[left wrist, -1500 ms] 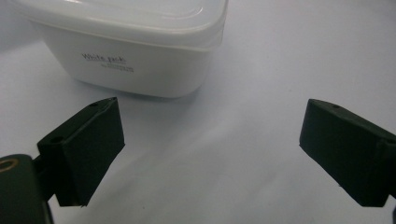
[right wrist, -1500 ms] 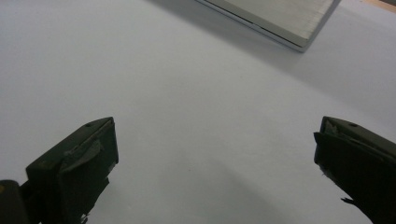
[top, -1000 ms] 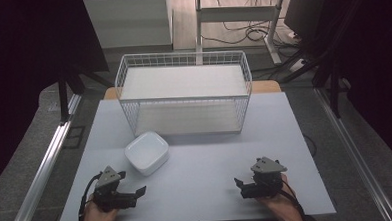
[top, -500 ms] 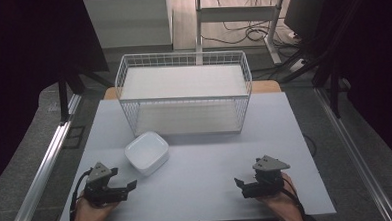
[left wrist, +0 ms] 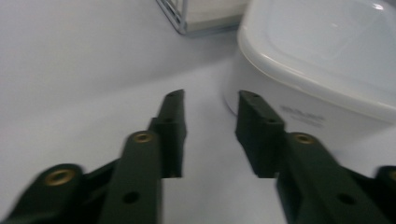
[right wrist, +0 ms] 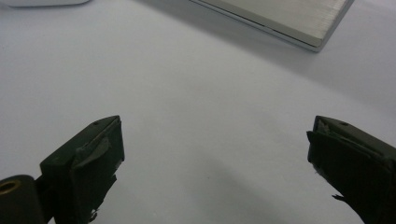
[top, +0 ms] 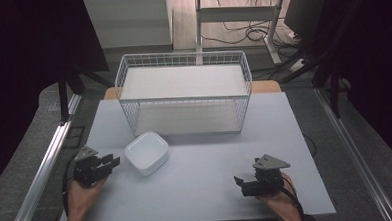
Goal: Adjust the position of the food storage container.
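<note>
- The left hand-held gripper (top: pixel 107 162) sits low over the left part of the counter (top: pixel 202 190), held in the person's left hand (top: pixel 81 194), with its jaws pointing toward the white container (top: pixel 147 152).
- In the left gripper view, its jaws stand partly apart with a narrow gap between them and nothing in it; the left hand-held gripper (left wrist: pixel 208 100) is just beside the white container (left wrist: pixel 322 60), and the right-hand jaw tip is close against the container's side wall, though contact cannot be told.
- The white container is a square dish with rounded corners, resting on the counter in front of the wire basket (top: pixel 184 93), near its left front corner.
- The wire basket is white, rectangular and stands at the far middle of the counter, with a pale board as its floor.
- The right hand-held gripper (top: pixel 240 182) is near the counter's front right, held in the person's right hand (top: pixel 278 202), well apart from the container.
- In the right gripper view, the right hand-held gripper (right wrist: pixel 215 154) has its jaws spread wide over bare counter (right wrist: pixel 196 93), holding nothing; a corner of the basket's base (right wrist: pixel 285 18) shows beyond.
</note>
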Demonstrator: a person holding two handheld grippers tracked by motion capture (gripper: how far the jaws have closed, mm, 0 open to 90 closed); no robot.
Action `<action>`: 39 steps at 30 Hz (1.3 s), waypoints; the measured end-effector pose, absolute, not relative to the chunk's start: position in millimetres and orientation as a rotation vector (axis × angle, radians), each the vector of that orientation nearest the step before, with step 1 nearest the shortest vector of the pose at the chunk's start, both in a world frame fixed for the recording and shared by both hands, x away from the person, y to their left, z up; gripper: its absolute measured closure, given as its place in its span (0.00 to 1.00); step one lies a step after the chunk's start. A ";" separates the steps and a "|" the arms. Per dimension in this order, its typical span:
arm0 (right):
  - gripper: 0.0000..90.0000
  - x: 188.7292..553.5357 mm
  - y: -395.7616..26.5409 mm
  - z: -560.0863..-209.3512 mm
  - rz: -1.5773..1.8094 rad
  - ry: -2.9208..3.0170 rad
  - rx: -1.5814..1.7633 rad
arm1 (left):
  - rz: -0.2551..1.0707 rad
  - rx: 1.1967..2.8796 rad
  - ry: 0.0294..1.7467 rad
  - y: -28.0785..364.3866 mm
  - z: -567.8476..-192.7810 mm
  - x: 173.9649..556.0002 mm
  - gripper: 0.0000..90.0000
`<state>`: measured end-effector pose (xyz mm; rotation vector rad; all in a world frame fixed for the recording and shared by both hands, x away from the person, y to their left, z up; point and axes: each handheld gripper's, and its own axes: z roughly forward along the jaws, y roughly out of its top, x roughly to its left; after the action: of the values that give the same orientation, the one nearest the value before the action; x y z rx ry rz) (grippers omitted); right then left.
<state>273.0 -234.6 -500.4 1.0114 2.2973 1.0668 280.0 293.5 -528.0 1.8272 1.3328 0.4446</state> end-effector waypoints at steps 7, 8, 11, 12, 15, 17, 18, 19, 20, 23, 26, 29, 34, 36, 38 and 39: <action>0.07 273.6 -234.9 -500.7 1.072 2.306 1.009 | 0.426 1.831 1.328 288.6 -532.6 317.3 1.00; 0.07 273.6 -234.9 -500.7 1.072 2.306 1.009 | 0.426 1.831 1.328 288.6 -532.6 317.3 1.00; 0.09 274.2 -235.3 -501.2 1.086 2.322 1.018 | 0.371 1.834 1.309 282.9 -535.4 322.8 1.00; 0.10 274.8 -235.5 -501.1 1.095 2.330 1.025 | 0.351 1.841 1.295 279.7 -536.1 323.2 1.00; 0.11 274.9 -235.2 -500.4 1.107 2.326 1.026 | 0.321 1.863 1.269 272.4 -535.5 322.0 1.00; 0.12 274.6 -235.2 -499.5 1.113 2.325 1.025 | 0.314 1.870 1.259 270.0 -534.8 321.0 1.00; 0.12 274.5 -235.2 -499.1 1.114 2.322 1.027 | 0.303 1.889 1.241 263.9 -533.6 319.0 1.00; 0.13 274.5 -235.5 -498.8 1.114 2.324 1.026 | 0.295 1.900 1.228 261.9 -533.3 318.3 1.00; 0.13 274.7 -235.6 -498.8 1.118 2.322 1.026 | 0.295 1.900 1.228 261.9 -533.3 318.3 1.00; 0.14 275.5 -236.1 -498.4 1.124 2.319 1.031 | 0.268 1.933 1.193 249.8 -532.6 314.7 1.00; 0.16 275.6 -235.7 -498.1 1.124 2.319 1.027 | 0.243 1.967 1.152 236.8 -532.3 311.9 1.00; 0.18 275.2 -234.7 -497.3 1.124 2.320 1.021 | 0.224 1.984 1.122 229.0 -531.4 309.4 1.00; 0.23 276.5 -233.1 -496.7 1.126 2.322 1.020 | 0.191 2.001 1.090 216.4 -531.6 305.6 1.00; 0.25 276.8 -233.1 -496.1 1.132 2.327 1.023 | 0.181 2.003 1.084 213.8 -531.5 304.8 1.00; 0.26 276.6 -233.0 -495.8 1.133 2.328 1.020 | 0.166 2.020 1.060 204.2 -530.7 300.3 1.00; 0.26 276.6 -232.9 -495.6 1.133 2.329 1.020 | 0.162 2.028 1.050 200.4 -530.3 298.3 1.00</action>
<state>276.6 -232.9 -495.6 1.0200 2.3287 1.1326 298.3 200.4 -530.3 2.0278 1.0500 0.1616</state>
